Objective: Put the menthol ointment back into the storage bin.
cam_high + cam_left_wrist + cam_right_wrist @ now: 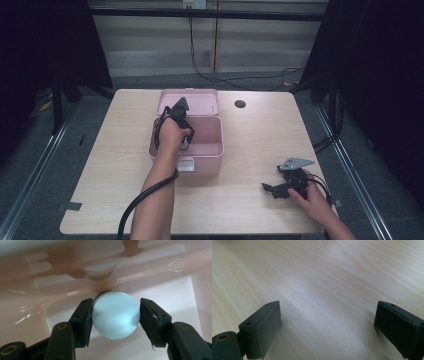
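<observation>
Release step in hand: left gripper [115, 315] inside pink box [215, 155], jaws just parted off pale ball [115, 315]; right gripper [327, 330] spread, idle on desk [317, 277]; next, lift clear.

- No legible text, brand, number or sign on any surface in the three views.
- Pink box [202, 150]: a small white patch [186, 164] sits on its front wall in the high view; too small to tell whether it carries print.
- Pale round object [115, 315] seen in the left gripper view: plain surface, no marking readable.
- Wooden table [324, 277]: bare grain, no label.
</observation>
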A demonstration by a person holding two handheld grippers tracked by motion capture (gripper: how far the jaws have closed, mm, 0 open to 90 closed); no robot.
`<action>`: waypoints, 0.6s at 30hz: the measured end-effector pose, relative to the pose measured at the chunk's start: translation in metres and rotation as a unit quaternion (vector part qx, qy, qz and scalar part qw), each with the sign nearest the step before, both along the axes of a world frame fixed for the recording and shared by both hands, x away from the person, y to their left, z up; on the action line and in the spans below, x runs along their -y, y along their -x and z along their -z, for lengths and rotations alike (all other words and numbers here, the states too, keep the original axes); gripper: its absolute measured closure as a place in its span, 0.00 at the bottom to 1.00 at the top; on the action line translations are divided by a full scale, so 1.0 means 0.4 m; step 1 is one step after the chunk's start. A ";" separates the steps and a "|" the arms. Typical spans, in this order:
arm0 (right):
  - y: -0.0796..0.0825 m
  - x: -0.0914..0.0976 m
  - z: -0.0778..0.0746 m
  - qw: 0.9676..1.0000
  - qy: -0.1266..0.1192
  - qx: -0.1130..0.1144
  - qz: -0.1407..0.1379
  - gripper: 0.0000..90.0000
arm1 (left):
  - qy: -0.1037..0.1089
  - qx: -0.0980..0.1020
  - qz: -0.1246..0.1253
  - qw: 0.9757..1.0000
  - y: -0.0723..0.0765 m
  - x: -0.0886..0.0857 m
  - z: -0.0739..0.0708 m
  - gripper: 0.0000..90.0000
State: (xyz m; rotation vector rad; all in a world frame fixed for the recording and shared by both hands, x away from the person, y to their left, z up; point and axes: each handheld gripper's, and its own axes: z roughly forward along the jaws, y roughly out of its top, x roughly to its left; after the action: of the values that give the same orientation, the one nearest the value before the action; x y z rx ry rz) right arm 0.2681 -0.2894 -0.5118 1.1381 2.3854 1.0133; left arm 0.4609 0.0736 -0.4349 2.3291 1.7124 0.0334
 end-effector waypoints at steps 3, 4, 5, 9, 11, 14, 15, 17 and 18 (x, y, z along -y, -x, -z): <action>0.000 0.000 0.000 1.000 0.000 0.001 -0.001 0.08 | -0.001 -0.009 0.008 1.000 0.003 0.000 -0.002 0.46; 0.000 0.000 0.000 1.000 0.000 0.001 -0.001 0.08 | -0.001 -0.009 0.008 1.000 0.003 0.000 -0.002 0.45; 0.000 0.000 0.000 1.000 0.000 0.000 0.000 0.08 | -0.002 -0.008 0.008 1.000 0.004 0.001 -0.003 0.45; 0.000 0.000 0.000 1.000 0.000 0.001 0.000 0.08 | 0.001 -0.007 0.012 1.000 0.008 0.000 -0.013 0.41; 0.000 0.000 0.000 1.000 0.000 0.001 -0.001 0.08 | 0.001 -0.007 0.013 1.000 0.009 0.000 -0.016 0.40; 0.000 0.000 0.000 1.000 0.000 0.001 -0.001 0.08 | 0.001 -0.009 0.020 1.000 0.012 -0.001 -0.024 0.38; 0.000 0.000 0.000 1.000 0.000 0.001 -0.001 0.08 | -0.001 -0.009 0.024 1.000 0.013 -0.001 -0.026 0.36; 0.000 0.000 0.000 1.000 0.000 0.000 0.000 0.08 | 0.004 -0.012 0.027 1.000 0.016 -0.001 -0.028 0.34; 0.000 0.000 0.000 1.000 0.000 0.001 -0.001 0.08 | 0.003 -0.015 0.035 0.999 0.018 -0.003 -0.032 0.31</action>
State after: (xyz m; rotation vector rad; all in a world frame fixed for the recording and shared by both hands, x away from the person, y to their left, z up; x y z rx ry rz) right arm 0.2682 -0.2895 -0.5118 1.1358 2.3855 1.0133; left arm 0.4538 0.0748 -0.4220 2.3944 1.6409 -0.0192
